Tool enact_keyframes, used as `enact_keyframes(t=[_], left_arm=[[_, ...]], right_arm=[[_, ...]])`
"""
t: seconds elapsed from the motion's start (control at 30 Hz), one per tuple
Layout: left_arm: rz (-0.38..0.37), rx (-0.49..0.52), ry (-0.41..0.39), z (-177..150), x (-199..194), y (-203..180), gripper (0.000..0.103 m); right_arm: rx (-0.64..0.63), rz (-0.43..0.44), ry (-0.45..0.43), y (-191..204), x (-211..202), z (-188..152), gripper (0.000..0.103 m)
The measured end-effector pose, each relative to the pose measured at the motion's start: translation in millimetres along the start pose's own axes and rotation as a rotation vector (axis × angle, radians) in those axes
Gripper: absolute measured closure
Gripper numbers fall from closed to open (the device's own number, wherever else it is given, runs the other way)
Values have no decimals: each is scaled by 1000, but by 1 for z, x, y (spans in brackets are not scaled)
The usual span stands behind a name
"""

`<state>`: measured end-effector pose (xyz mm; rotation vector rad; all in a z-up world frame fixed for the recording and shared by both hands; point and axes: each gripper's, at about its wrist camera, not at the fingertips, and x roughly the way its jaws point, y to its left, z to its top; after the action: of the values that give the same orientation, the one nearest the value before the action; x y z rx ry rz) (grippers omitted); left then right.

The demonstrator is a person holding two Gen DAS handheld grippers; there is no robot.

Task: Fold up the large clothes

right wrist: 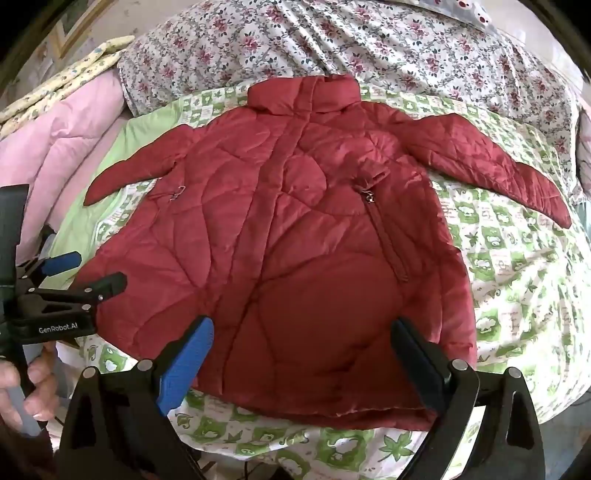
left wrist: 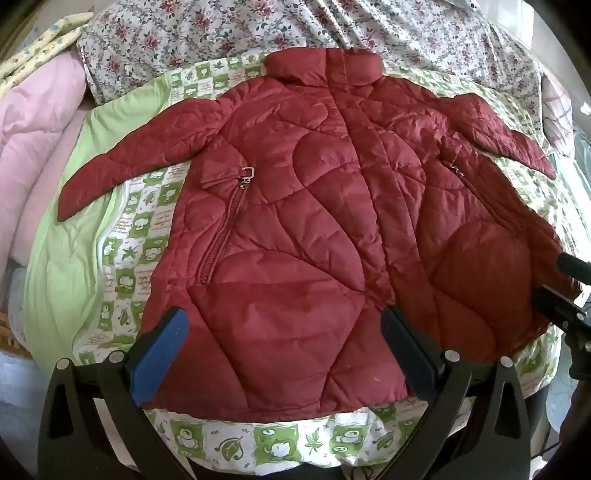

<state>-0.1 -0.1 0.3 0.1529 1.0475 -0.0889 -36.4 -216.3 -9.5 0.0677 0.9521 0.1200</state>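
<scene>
Lay flat and face up on the bed: 1 dark red quilted jacket [left wrist: 314, 229], collar at the far end, hem nearest to both tools, 2 sleeves spread out to the sides. Rested on a green-and-white patterned blanket [left wrist: 236, 439], with a floral sheet [left wrist: 229, 33] beyond the collar and a pink quilt [left wrist: 33, 147] far off to the left.

Hovered just above the hem, left part of the jacket: left hand-held gripper [left wrist: 286, 354], fingers wide apart, nothing between them, blue pad [left wrist: 162, 354] on its left finger. Was hard to tell if the finger tips touched the cloth.

Hovered over the hem, right part of the jacket: right hand-held gripper [right wrist: 303, 350], fingers also spread wide, empty. Seen to its left, the other tool, held by a hand [right wrist: 22, 387].

Showed 2 zip pockets [left wrist: 225, 229] on the jacket front, both closed.
</scene>
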Motion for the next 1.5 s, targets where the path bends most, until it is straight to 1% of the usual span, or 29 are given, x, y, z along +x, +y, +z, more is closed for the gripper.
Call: enact_keyframes(t=[0.23, 0.3, 0.33, 0.37, 0.47, 1.13, 1.5], left_arm=[[-2, 0, -1, 1, -3, 2, 0], [-3, -1, -1, 1, -4, 3, 0], [-3, -1, -2, 1, -4, 4, 0], [-2, 0, -2, 2, -4, -4, 0], [-1, 0, -1, 2, -5, -6, 0], [1, 8, 0, 2, -2, -6, 0], [7, 17, 4, 2, 2, -8, 0]], right_arm=[[0, -2, -3, 2, -1, -1, 6], [-2, -2, -4, -1, 0, 3, 6], [-3, -3, -3, 0, -3, -1, 6], [-4, -3, -4, 0, -3, 0, 6], [-5, -2, -8, 0, -3, 1, 6], [-9, -7, -24, -1, -3, 2, 6], [2, 4, -4, -1, -4, 2, 6]])
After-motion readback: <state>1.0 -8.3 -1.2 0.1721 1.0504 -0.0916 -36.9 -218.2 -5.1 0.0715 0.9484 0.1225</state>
